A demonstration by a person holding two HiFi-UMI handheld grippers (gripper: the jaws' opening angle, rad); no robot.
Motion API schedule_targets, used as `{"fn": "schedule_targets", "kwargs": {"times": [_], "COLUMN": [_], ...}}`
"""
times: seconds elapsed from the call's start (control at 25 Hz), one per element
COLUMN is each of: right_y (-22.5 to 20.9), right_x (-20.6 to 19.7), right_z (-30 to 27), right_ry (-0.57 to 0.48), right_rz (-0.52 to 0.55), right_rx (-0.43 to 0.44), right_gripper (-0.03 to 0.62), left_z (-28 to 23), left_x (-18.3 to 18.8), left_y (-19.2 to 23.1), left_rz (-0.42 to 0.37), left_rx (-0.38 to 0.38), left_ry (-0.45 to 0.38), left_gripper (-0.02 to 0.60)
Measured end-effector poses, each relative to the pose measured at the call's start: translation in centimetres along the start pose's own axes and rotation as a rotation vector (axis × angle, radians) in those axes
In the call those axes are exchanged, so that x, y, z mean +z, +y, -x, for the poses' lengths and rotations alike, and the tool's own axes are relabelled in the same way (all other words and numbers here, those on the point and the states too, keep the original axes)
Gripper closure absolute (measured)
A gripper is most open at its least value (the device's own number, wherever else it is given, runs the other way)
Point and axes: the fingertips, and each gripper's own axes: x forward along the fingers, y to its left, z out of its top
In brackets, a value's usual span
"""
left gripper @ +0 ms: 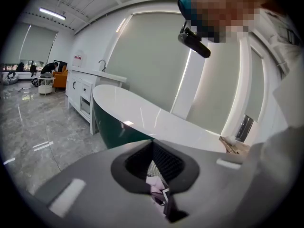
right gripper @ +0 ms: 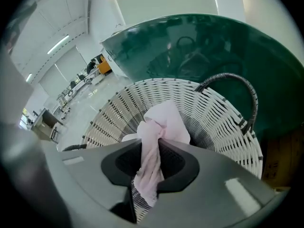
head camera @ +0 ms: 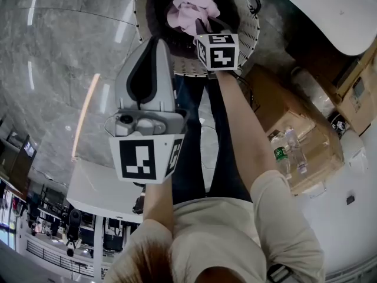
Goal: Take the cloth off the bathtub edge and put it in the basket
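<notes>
A pink cloth (head camera: 191, 7) hangs bunched over the mouth of a white woven basket (head camera: 252, 31). My right gripper (head camera: 203, 27) is shut on the cloth, directly above the basket's opening. In the right gripper view the cloth (right gripper: 159, 127) runs down between the jaws, with the basket (right gripper: 218, 118) behind it and the dark green bathtub (right gripper: 213, 46) beyond. My left gripper (head camera: 156, 41) is held nearer to me, left of the basket, jaws together and empty. Its own view looks past the left gripper (left gripper: 153, 145) to the tub's white rim (left gripper: 156, 120).
The basket has a dark hoop handle (right gripper: 247, 94). A cardboard box (head camera: 283, 108) with water bottles (head camera: 283, 158) stands to the right. The person's legs (head camera: 200, 146) are below the basket. A white vanity cabinet (left gripper: 83, 89) stands by the tub's far end on a glossy marble floor (head camera: 59, 69).
</notes>
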Motion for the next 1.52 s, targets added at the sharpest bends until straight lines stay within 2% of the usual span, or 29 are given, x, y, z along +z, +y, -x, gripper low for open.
{"fn": "schedule_targets", "kwargs": {"times": [0.28,0.48,1.24,1.52], "right_y": [0.4,0.7,0.3,0.5], "right_x": [-0.6,0.4,0.9,1.6], "right_z": [0.2,0.8,2.3,3.0], "right_ry": [0.033,-0.017,-0.045,-0.056], "right_rz": [0.028,0.024,0.002,0.004], "right_rx": [0.017,0.034,0.019,0.018], "right_gripper": [0.511,0.511,0.513,0.557], "left_z": [0.0,-0.1,0.4,0.6], "left_x": [0.3,0.4,0.8,1.2], "left_y": [-0.8,-1.3,-2.5,-2.6], "left_rz": [-0.007,-0.010,-0.019,-0.019], "left_rx": [-0.019,-0.033,-0.048,-0.046], "left_ry": [0.000,-0.001,-0.014,-0.021], "left_gripper": [0.574,0.574,0.574,0.574]}}
